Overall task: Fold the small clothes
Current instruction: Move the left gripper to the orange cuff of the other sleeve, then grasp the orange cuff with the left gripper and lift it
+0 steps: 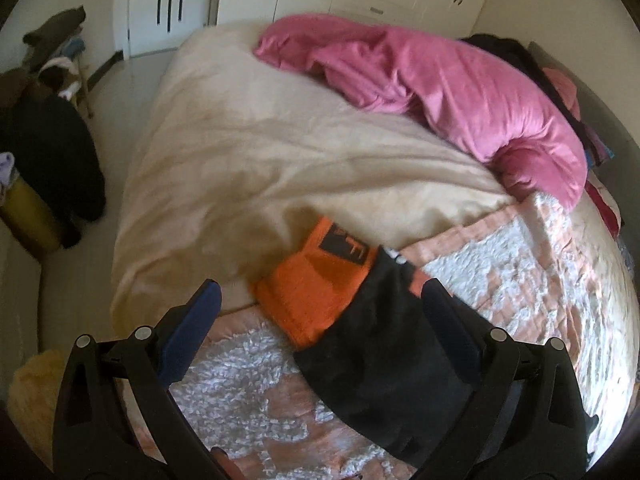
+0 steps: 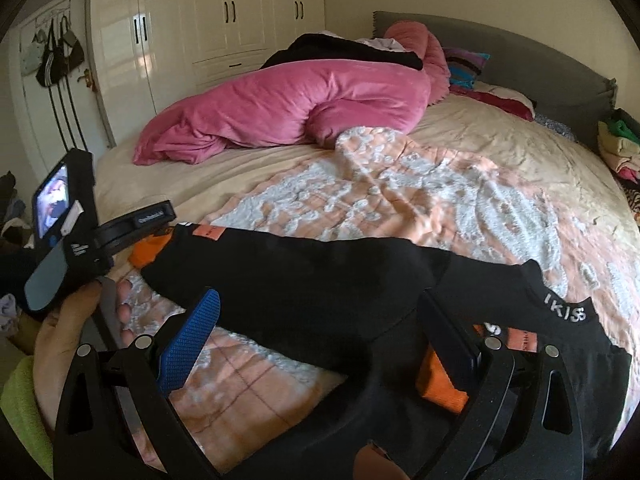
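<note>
Left wrist view: left gripper (image 1: 318, 300) w/ blue-padded black fingers spread wide, nothing pinched. Black-and-orange small garment (image 1: 360, 316) lies between and below the fingers on the peach-and-white fluffy blanket (image 1: 520, 280), its orange end toward the cream bed sheet (image 1: 260, 140). Pink crumpled duvet (image 1: 440, 80) sits well apart at the far side of the bed.

Right wrist view: right gripper (image 2: 318, 316) also spread wide, not gripping; black garment stretches across the blanket under and between its fingers, white-lettered waistband (image 2: 568, 312) to the right. Person's hand (image 2: 76, 332) at left holds the left gripper's handle. White wardrobe (image 2: 224, 12) in bkgd
</note>
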The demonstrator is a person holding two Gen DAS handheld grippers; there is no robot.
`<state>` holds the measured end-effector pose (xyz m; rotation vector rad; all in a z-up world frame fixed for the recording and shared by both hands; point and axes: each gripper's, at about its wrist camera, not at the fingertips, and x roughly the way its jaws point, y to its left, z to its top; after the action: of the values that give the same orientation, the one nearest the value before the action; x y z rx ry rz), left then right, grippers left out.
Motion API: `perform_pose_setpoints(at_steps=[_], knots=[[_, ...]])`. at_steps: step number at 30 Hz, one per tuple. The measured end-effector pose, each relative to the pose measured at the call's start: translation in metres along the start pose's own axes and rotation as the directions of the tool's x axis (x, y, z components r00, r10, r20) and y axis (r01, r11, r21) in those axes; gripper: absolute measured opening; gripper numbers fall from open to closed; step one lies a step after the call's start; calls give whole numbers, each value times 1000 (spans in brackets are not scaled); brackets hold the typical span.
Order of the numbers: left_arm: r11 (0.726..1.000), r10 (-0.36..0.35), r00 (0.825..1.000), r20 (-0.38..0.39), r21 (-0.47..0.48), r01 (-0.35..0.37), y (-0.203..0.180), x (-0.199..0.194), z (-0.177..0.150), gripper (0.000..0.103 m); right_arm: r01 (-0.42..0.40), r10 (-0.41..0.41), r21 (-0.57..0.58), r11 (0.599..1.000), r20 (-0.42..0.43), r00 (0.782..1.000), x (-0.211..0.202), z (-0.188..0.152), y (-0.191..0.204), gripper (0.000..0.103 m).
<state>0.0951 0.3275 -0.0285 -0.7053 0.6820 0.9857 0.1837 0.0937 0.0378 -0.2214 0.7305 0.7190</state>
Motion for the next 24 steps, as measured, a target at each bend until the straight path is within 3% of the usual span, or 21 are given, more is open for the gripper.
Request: perform_pose_setpoints(at_steps=[4,9,13,14,15,17,18,20,22,24], knots=[[1000,-3,1000,-30,-19,2,4,7,-2,94,-13,13,20,1000,-3,1000,0,-3,1,98],[994,-102,985,-136,-45,96,7,28,-7,94,-10,10,54,999,6,1000,-3,-8,-3,98],[983,-178,978,-110,-65,171,8,26,-7,90,2,-3,77,997,14,1000,-8,-14,-9,98],[977,-206,974,-98,-69,200,7,25,-6,82,5,-6,88,996,16,1000,-9,-15,-11,98],[981,-192,977,-93,-55,187,5,24,-6,78,5,-7,99,995,18,1000,-10,-16,-13,98],[983,-183,979,-93,-40,180,3,24,-7,58,2,-5,129,992,21,1000,-13,-20,-20,98],[983,-185,978,-94,-40,182,3,25,-6,54,2,-6,137,991,23,1000,-14,-21,-21,98],[981,-193,977,-93,-44,189,5,26,-4,27,6,-10,156,988,28,1000,-18,-23,-26,98],[977,-212,973,-96,-48,208,7,28,-2,15,7,-13,178,984,34,999,-22,-26,-31,98],[966,-259,962,-87,-45,256,5,25,-1,10,4,-13,201,980,41,999,-26,-28,-36,98]])
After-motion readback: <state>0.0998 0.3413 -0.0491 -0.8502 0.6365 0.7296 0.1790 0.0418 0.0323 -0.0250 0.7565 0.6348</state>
